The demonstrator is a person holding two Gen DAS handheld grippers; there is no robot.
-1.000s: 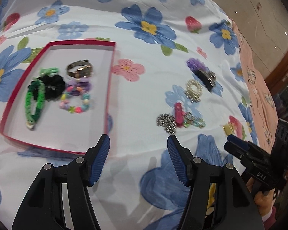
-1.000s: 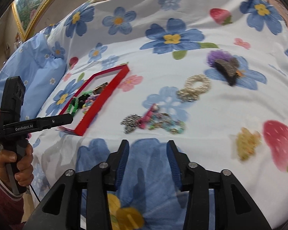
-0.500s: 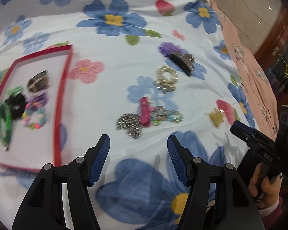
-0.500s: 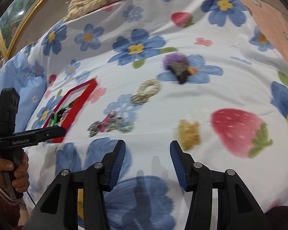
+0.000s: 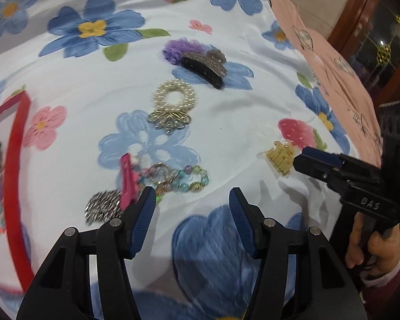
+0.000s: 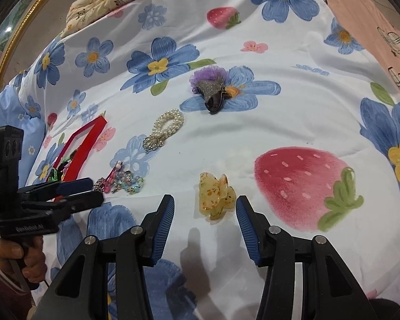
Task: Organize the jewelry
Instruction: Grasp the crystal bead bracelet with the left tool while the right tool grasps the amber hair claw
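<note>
A few pieces are already gathered in the red tray (image 5: 16,144), far left of the left gripper (image 5: 192,200); five or six remain on the bedspread (image 6: 293,112). The mottled translucent yellow claw clip (image 6: 216,197) lies just ahead between the spread, empty fingers of the right gripper (image 6: 204,208). The left gripper is likewise released.

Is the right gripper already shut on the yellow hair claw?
No: in the right wrist view the right gripper stands open, its blue pads either side of the yellow hair claw, which lies on the floral sheet ungripped.
</note>
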